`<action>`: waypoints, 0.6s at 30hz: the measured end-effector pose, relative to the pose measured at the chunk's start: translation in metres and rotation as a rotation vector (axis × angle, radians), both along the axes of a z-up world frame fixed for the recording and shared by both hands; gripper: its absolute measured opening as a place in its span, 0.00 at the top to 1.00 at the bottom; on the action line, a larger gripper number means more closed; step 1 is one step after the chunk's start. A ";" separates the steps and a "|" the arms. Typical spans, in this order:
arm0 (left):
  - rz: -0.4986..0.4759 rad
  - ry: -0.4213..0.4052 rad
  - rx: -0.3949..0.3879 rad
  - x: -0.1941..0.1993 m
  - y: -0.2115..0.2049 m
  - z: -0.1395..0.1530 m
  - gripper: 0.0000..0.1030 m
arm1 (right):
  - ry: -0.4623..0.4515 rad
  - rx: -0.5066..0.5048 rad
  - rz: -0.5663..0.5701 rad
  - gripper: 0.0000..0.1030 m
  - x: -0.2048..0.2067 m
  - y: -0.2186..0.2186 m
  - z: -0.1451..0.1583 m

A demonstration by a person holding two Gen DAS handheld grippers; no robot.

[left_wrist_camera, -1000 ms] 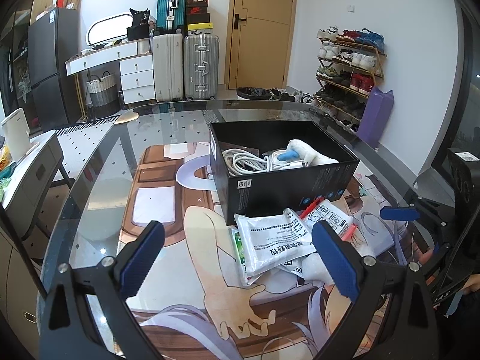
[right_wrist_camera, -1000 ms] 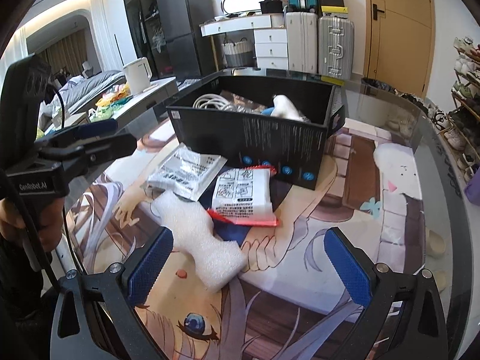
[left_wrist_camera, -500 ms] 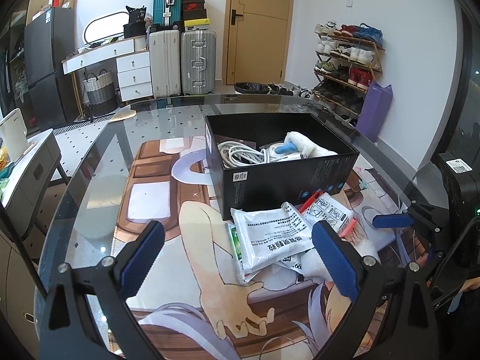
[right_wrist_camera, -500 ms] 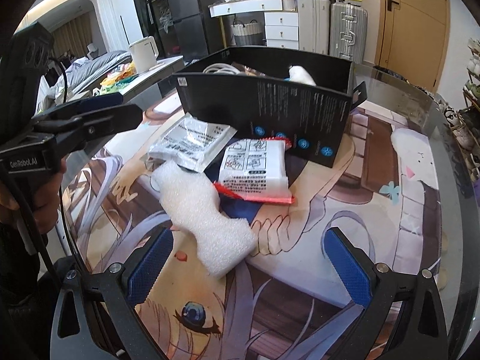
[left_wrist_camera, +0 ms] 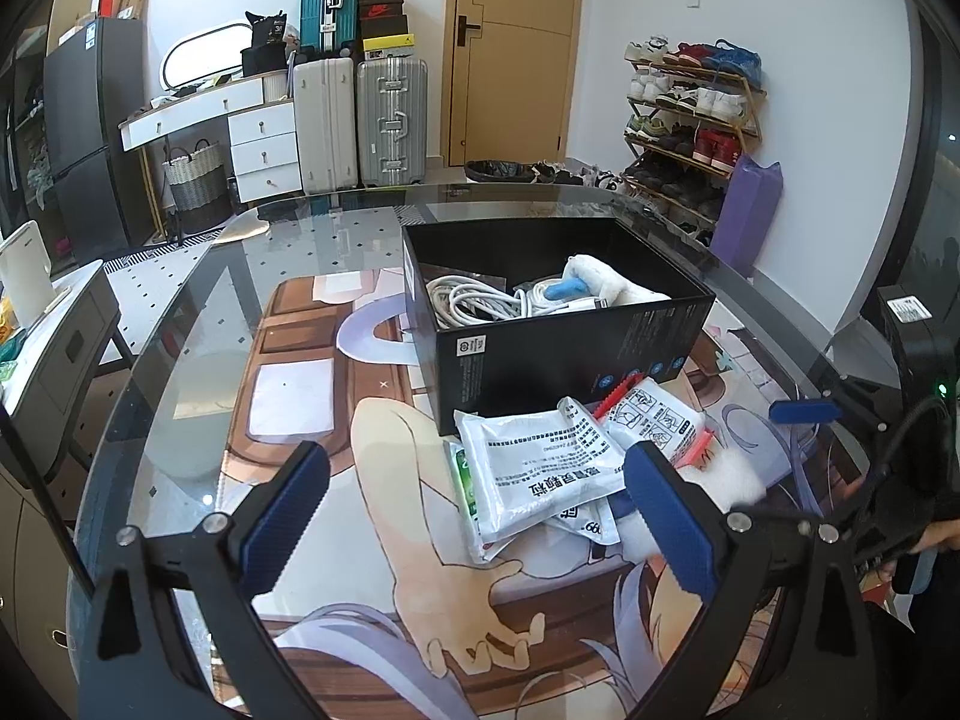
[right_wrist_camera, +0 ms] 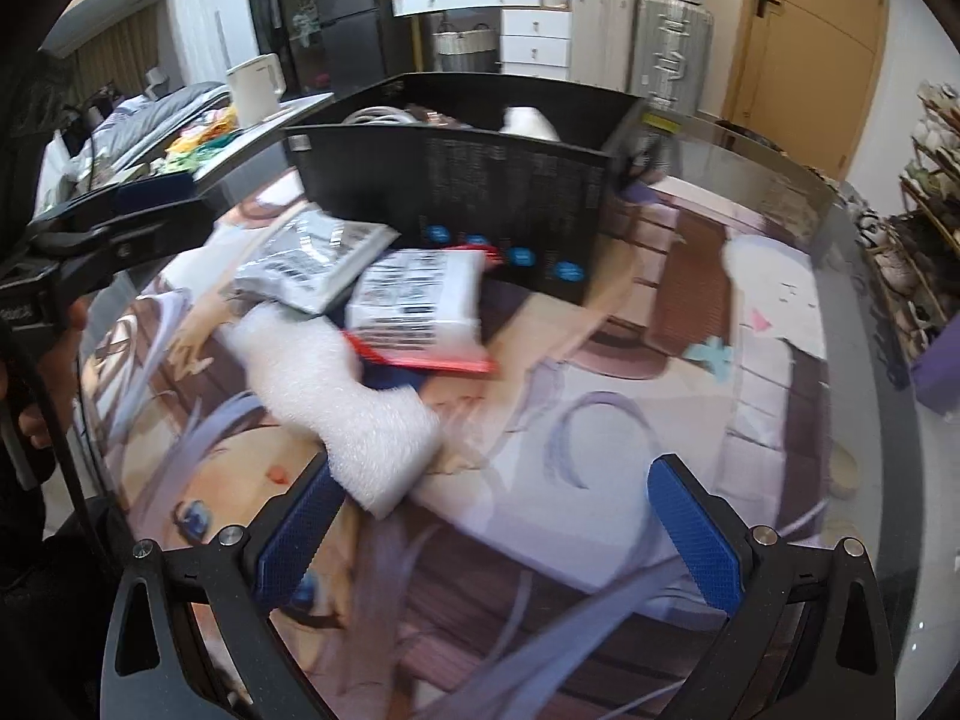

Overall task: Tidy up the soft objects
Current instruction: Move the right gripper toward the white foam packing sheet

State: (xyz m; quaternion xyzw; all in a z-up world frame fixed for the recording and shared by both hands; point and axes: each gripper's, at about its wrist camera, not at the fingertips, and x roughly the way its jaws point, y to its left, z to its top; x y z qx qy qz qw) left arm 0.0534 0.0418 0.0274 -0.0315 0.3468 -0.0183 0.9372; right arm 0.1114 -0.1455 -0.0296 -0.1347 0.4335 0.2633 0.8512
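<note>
An open black box (left_wrist_camera: 576, 354) (right_wrist_camera: 480, 186) stands on the glass table and holds white cables (left_wrist_camera: 474, 300) and a white soft item (left_wrist_camera: 606, 282). In front of it lie white plastic pouches (left_wrist_camera: 534, 468) (right_wrist_camera: 312, 264), a red-edged pouch (left_wrist_camera: 660, 420) (right_wrist_camera: 420, 306) and a white foam piece (right_wrist_camera: 342, 402) (left_wrist_camera: 738, 480). My left gripper (left_wrist_camera: 474, 522) is open above the mat, its right finger beside the pouches. My right gripper (right_wrist_camera: 498, 540) is open, low over the mat, with its left finger at the foam's near end.
An anime-print mat (left_wrist_camera: 360, 480) lies under the glass. Beyond the table stand suitcases (left_wrist_camera: 360, 120), white drawers (left_wrist_camera: 264, 144), a door (left_wrist_camera: 510, 48) and a shoe rack (left_wrist_camera: 690, 120). A side cabinet (left_wrist_camera: 54, 348) with a white kettle sits on the left.
The right gripper has dropped and moved forward towards the foam piece, its view now blurred. The left gripper has shifted only slightly. Both stay open.
</note>
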 end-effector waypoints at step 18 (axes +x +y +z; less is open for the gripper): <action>-0.009 0.003 0.006 0.000 -0.002 -0.002 0.04 | 0.012 0.070 0.070 0.01 -0.011 0.014 0.006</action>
